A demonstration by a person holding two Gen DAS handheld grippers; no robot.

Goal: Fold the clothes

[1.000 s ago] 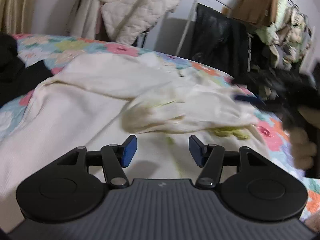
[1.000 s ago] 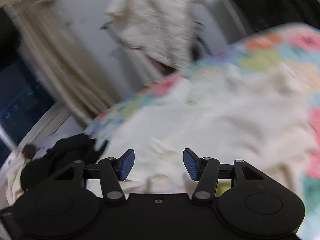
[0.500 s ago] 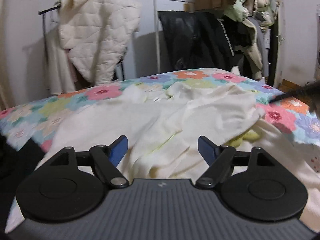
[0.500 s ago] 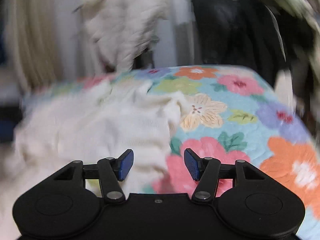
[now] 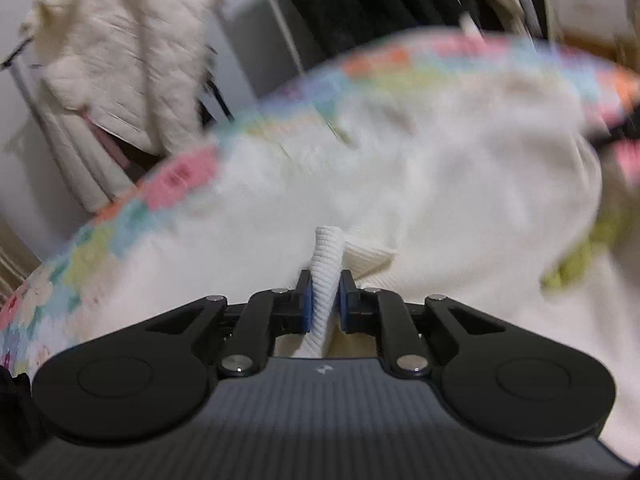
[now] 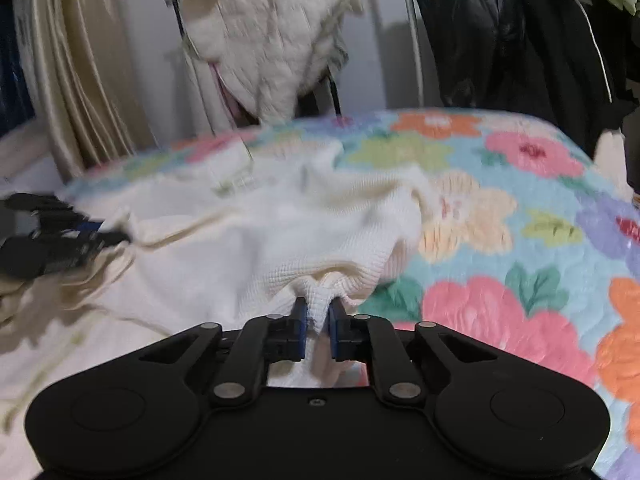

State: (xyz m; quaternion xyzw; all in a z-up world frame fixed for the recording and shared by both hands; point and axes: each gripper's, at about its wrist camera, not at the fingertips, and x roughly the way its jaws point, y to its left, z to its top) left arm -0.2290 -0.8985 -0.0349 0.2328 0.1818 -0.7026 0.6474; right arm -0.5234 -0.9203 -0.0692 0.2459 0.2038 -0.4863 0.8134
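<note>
A cream knit garment lies rumpled across the flowered bedspread. My left gripper is shut on a ribbed edge of it, which stands up between the blue pads. In the right wrist view the same cream garment bunches up toward my right gripper, which is shut on a fold of the knit at the garment's right edge. The left gripper shows as a dark blur at the far left of that view. A yellow-green patch peeks out at the right in the left wrist view.
A cream quilted jacket hangs on a rack behind the bed, with dark coats beside it and a beige curtain at the left. The bedspread's flowered part lies bare to the right of the garment.
Both grippers were open half a second ago and have closed on the cream garment, one at each side. Both views have dropped closer to the cloth.
</note>
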